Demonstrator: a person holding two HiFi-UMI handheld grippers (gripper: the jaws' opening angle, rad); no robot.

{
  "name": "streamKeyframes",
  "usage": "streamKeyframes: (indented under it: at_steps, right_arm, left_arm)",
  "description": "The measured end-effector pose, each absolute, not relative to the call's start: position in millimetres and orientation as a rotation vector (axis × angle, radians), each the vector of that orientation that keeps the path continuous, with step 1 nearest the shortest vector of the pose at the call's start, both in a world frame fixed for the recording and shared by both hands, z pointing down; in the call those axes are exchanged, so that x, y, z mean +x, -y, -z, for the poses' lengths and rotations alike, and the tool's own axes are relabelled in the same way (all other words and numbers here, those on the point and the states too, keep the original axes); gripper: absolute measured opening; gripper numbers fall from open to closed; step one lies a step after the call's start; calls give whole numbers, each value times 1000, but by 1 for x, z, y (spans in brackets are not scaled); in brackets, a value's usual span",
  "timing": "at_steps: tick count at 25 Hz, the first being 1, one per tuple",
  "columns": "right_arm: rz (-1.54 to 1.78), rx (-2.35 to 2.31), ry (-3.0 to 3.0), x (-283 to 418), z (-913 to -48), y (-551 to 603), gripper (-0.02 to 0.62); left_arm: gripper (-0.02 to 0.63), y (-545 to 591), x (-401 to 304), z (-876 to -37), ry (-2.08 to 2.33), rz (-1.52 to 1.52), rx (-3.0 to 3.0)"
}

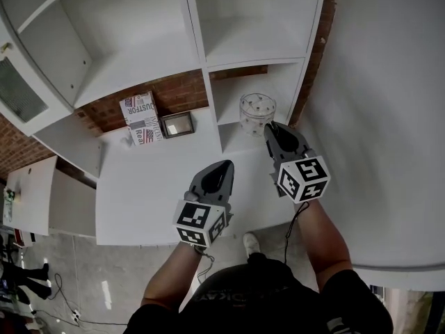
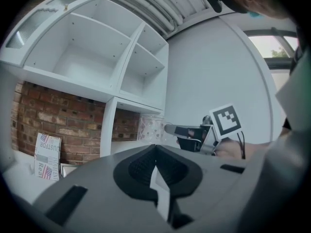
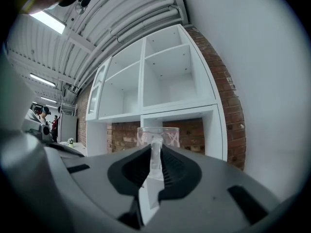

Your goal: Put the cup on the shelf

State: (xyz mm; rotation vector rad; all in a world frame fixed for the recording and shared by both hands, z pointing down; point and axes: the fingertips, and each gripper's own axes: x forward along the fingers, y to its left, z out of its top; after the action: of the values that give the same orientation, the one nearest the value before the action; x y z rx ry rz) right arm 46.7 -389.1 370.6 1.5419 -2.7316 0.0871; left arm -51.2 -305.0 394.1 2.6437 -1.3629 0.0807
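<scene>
A clear glass cup with a pale pattern stands in the lower right compartment of the white shelf. My right gripper reaches its near side. In the right gripper view the jaws are closed on a clear upright piece, seemingly the handle, with the cup just beyond. My left gripper hovers over the white counter, shut and empty, to the left of and nearer than the cup. In the left gripper view, the cup and right gripper lie beyond the left gripper.
A flag-printed box and a small picture frame stand against the brick wall at the counter's back. A white wall runs close along the right. A glass-fronted cabinet door is at far left. The upper shelf compartments hold nothing.
</scene>
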Motion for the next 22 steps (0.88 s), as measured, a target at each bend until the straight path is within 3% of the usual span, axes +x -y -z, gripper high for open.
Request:
streamKeyframes:
  at_steps: [22]
  right_arm:
    - [-186, 1451, 2702, 57, -422, 527, 35]
  left_arm:
    - [5, 410, -24, -420, 1432, -112, 2564]
